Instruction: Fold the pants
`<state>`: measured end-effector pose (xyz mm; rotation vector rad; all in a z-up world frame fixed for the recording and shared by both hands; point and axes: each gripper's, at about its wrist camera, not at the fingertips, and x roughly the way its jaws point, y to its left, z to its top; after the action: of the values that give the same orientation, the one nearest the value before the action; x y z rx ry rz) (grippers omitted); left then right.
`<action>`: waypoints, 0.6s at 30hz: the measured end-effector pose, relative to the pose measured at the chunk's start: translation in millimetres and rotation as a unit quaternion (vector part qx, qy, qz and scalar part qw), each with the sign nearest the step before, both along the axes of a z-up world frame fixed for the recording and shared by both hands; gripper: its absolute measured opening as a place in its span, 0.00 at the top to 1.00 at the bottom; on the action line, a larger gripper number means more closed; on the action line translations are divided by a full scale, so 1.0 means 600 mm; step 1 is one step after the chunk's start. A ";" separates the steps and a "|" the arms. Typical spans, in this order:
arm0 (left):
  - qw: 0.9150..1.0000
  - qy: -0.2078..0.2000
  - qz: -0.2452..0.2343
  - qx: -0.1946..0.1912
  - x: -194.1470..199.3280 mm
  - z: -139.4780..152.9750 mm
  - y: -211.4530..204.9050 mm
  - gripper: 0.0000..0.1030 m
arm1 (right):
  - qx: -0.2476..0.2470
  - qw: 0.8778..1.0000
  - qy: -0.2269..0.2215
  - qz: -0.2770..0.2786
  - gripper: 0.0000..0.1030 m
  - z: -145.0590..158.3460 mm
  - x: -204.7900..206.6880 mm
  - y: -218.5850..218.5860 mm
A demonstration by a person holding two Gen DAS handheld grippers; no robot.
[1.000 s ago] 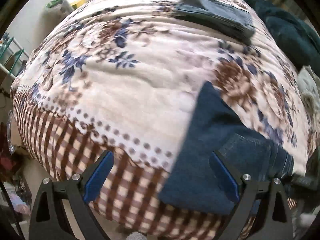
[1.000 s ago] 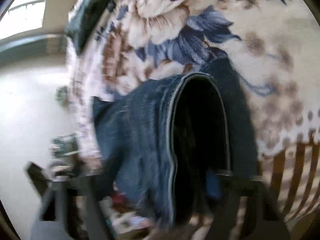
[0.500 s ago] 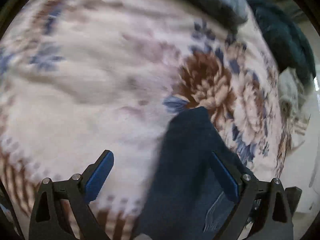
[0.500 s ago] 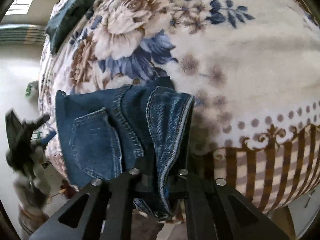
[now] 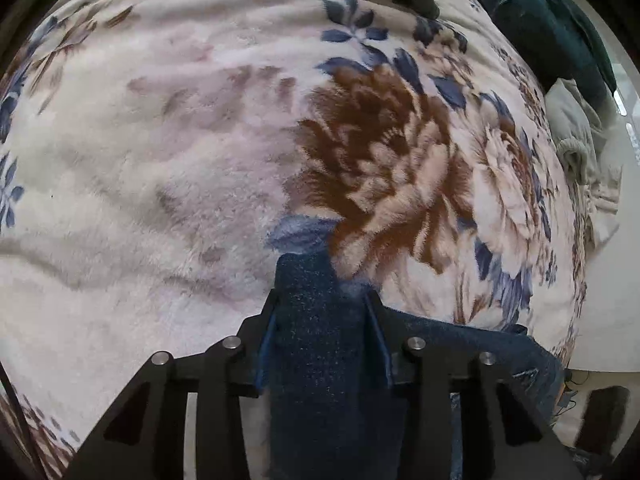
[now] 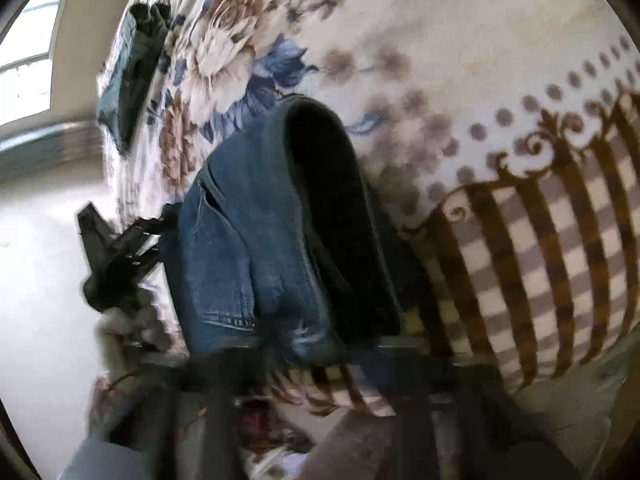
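Left hand-held gripper [image 5: 322, 312]: jaws closing, dark blue fold of the jeans [image 5: 324, 344] pinched between the blue pads [image 5: 267, 340], pointing steeply down at the bed. Right hand-held gripper [image 6: 320, 356]: heavily blurred, jaws narrow and opening slightly, denim bunched between them at the near edge; actual pressing contact impossible to confirm. Jeans partly folded on the floral blanket [image 6: 460, 32], near the checked border [image 6: 560, 240], raised fold with dark inner side up, back pocket [image 6: 220, 256] to the left. Left tool also visible at the jeans' far side in right wrist view. Other dark garments [image 5: 540, 20] farther up the bed, well apart.
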<state>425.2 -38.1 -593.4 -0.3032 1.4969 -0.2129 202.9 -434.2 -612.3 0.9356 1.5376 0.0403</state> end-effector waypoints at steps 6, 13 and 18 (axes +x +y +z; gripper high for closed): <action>1.000 0.001 -0.019 0.002 0.002 -0.001 -0.005 0.63 | -0.035 0.997 -0.070 0.026 0.85 0.133 -0.004 0.021; 0.999 0.016 -0.031 -0.013 0.004 -0.001 0.001 0.58 | -0.016 0.996 0.080 0.028 0.33 -0.046 -0.045 0.006; 0.999 0.002 -0.031 -0.021 -0.004 0.033 0.013 0.52 | 0.041 0.997 -0.005 -0.072 0.30 0.005 -0.050 -0.056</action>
<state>422.7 -30.6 -573.3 -0.2916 1.5090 -0.2944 172.8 -467.6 -609.4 1.1075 1.4654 0.0053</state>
